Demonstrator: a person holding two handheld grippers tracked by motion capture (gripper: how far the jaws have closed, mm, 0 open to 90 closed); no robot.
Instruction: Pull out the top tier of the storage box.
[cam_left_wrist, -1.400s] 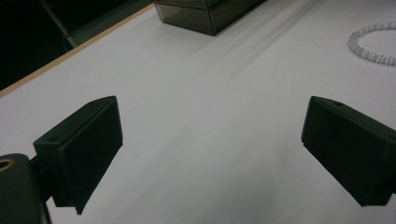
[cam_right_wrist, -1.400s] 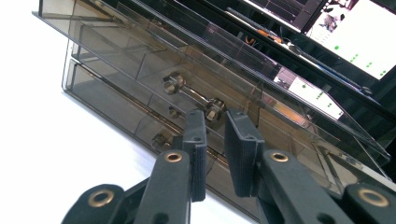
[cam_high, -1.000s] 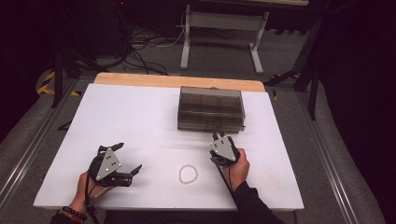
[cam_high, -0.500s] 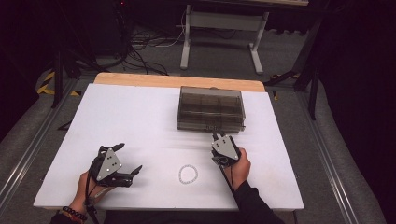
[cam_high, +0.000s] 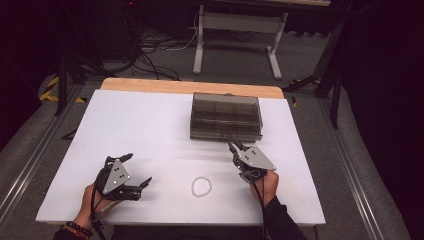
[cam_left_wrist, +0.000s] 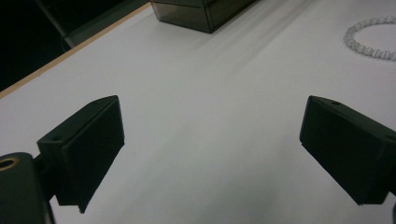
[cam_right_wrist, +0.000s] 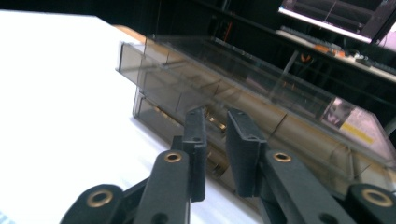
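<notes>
Two things matter on this white table (cam_high: 125, 125): a smoky clear plastic box (cam_high: 226, 116) with a hinged lid, sitting near the far edge right of centre, and a small bead bracelet (cam_high: 201, 186) lying flat near the person's edge, between the hands. The right gripper (cam_high: 234, 146) points at the box's front wall, its tips just short of the small metal latch (cam_right_wrist: 215, 122); its jaws have just been closing and now stand nearly together with a thin gap and nothing between them. The left gripper (cam_high: 137, 170) rests low on the table, well apart from the box, jaws wide apart and empty.

The box looks light, stiff and slick, so it would likely skid on the smooth top if pushed at the front; thin walls and the latch seem the fragile parts. A sound hold would be the lid's front lip beside the latch, with the other gripper steadying a side wall. The bracelet looks limp and light, best pinched across one strand of beads
</notes>
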